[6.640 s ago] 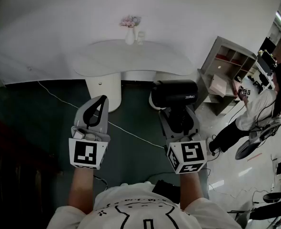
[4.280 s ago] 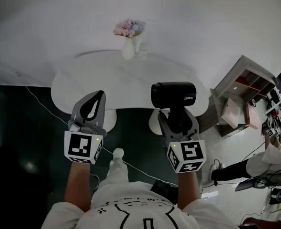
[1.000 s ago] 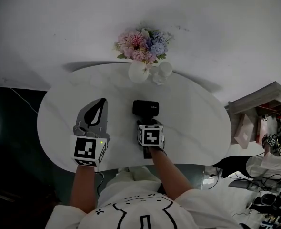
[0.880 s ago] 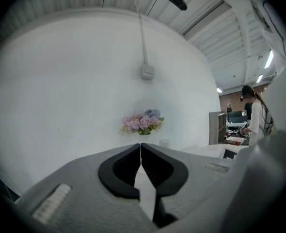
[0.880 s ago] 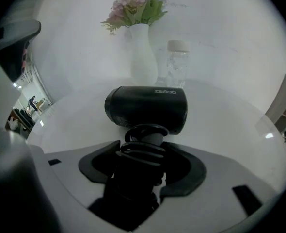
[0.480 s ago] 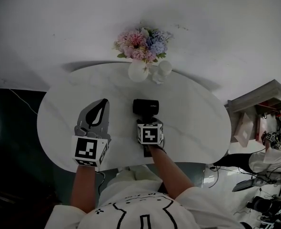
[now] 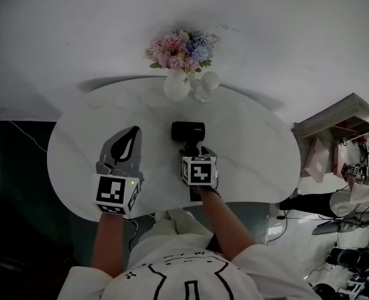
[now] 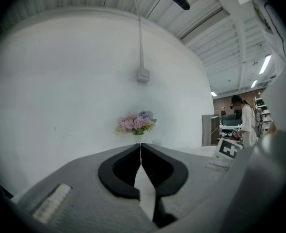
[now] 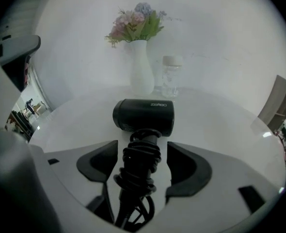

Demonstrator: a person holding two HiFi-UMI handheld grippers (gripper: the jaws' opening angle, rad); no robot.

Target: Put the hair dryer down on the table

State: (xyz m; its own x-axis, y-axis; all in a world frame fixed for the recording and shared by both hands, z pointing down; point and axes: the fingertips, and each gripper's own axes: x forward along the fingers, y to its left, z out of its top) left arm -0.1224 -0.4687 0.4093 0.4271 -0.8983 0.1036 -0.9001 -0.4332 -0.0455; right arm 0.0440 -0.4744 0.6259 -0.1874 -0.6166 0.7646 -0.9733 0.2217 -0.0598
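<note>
A white oval marble-look table (image 7: pixel 253 158) stands against a pale wall. On it lies the black hair dryer (image 7: pixel 188 130), its barrel crosswise and near the middle of the tabletop, its handle pointing back toward the person. A black cord is wound around that handle.

The right gripper (image 7: pixel 192 150) tilts down over the handle. In the right gripper view the hair dryer (image 9: pixel 144 115) rests on the table (image 9: pixel 220 125), and the cord-wrapped handle runs between the 2 jaws of the right gripper (image 9: pixel 143 144). These jaws have just been opening and stand wide: a strip of white tabletop shows between the handle and the right pad, while the left pad sits close beside the cord, so they no longer press on it.

The left gripper (image 7: pixel 134 131) hovers level above the table's left half, well apart from the dryer. In its own view the left gripper (image 8: pixel 141 147) has its 2 jaws together, tips meeting, with nothing between them.

At the table's far edge stands a white ceramic vase (image 7: pixel 176 86) of pink and blue flowers, with 1 small clear bottle (image 7: pixel 206 86) just beside it on the right.
</note>
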